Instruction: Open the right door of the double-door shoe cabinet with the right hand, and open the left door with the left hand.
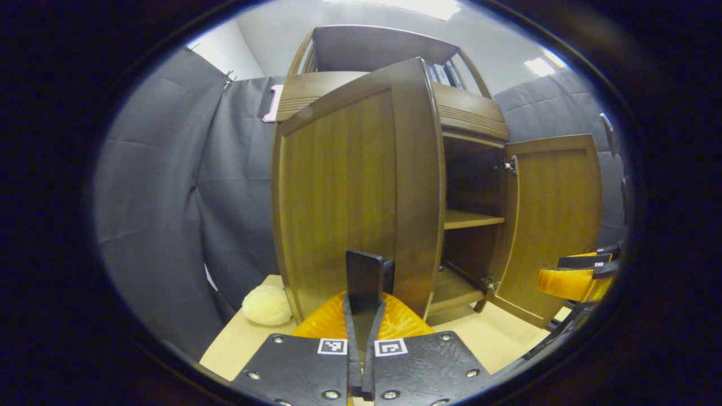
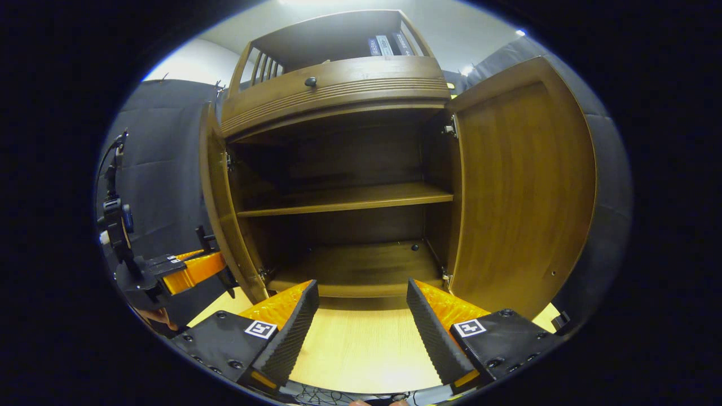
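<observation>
In the left gripper view, the left gripper (image 1: 365,293) pinches the handle (image 1: 366,279) of the left door (image 1: 344,192), swung open. In the right gripper view, the right gripper (image 2: 361,316) is spread over the table (image 2: 361,344) before the cabinet (image 2: 338,225); the right door (image 2: 524,186) stands wide, its lower corner cut off.

Between the swung-out left door (image 2: 217,197) and right door (image 2: 522,186), the cabinet's shelves (image 2: 344,198) lie open to reach.

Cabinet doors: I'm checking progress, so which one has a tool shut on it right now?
The left door. The left tool is shut on its handle, fingers together. The right door stands wide open, untouched; the right tool is open before the shelves.
</observation>
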### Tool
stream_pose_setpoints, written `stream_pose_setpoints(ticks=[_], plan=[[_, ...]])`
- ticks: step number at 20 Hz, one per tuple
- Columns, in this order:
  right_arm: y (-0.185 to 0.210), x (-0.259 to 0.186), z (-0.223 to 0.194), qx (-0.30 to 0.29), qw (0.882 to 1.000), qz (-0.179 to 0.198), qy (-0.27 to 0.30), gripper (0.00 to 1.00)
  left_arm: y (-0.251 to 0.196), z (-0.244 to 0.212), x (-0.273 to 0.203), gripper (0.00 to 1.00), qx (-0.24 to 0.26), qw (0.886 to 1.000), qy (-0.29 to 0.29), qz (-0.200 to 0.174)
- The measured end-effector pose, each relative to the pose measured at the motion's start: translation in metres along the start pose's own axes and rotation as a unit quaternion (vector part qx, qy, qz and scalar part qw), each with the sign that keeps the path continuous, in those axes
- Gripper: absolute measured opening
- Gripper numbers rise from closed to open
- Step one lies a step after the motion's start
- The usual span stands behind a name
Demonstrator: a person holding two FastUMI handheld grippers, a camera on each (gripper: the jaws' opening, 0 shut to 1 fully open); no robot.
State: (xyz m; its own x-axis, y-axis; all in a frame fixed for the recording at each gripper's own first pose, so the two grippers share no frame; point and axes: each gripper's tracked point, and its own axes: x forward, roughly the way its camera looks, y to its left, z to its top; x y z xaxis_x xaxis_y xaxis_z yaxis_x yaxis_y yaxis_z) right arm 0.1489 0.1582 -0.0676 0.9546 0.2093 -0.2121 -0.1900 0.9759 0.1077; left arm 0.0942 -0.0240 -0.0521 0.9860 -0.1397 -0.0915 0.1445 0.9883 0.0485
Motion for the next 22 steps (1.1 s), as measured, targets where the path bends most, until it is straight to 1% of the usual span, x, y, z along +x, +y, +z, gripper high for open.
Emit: stream_pose_setpoints(ticks=[4, 7, 11, 14, 17, 18, 19, 22], plan=[[-0.004, 0.001, -0.001, -0.005, 1.0, -0.011, 0.001, 0.92, 0.023, -0.001, -0.017, 0.03, -0.002, 1.0, -0.006, 0.007], [-0.003, 0.002, 0.001, -0.001, 1.0, -0.01, -0.004, 0.92, 0.041, -0.002, -0.03, 0.02, -0.006, 1.0, -0.014, 0.009], [-0.009, 0.005, 0.006, -0.009, 1.0, -0.017, -0.014, 0.92, 0.07, -0.004, -0.045, 0.02, -0.015, 0.999, -0.029, -0.006], [-0.01, 0.003, 0.004, -0.008, 1.0, -0.019, -0.004, 0.93, 0.093, -0.004, -0.051, 0.02, 0.002, 0.999, -0.035, -0.007], [-0.012, 0.005, 0.01, -0.012, 1.0, -0.021, -0.016, 0.92, 0.116, -0.007, -0.054, 0.02, 0.014, 0.999, -0.036, -0.021], [-0.016, 0.006, 0.012, -0.018, 0.999, -0.025, -0.019, 1.0, 0.124, -0.007, -0.055, 0.02, 0.019, 0.999, -0.034, -0.026], [-0.02, 0.007, 0.015, -0.024, 0.999, -0.027, -0.021, 0.92, 0.132, -0.007, -0.056, 0.02, 0.027, 0.999, -0.032, -0.028], [-0.024, 0.006, 0.019, -0.029, 0.999, -0.035, -0.026, 0.92, 0.157, -0.005, -0.054, 0.02, 0.039, 0.999, -0.028, -0.026]])
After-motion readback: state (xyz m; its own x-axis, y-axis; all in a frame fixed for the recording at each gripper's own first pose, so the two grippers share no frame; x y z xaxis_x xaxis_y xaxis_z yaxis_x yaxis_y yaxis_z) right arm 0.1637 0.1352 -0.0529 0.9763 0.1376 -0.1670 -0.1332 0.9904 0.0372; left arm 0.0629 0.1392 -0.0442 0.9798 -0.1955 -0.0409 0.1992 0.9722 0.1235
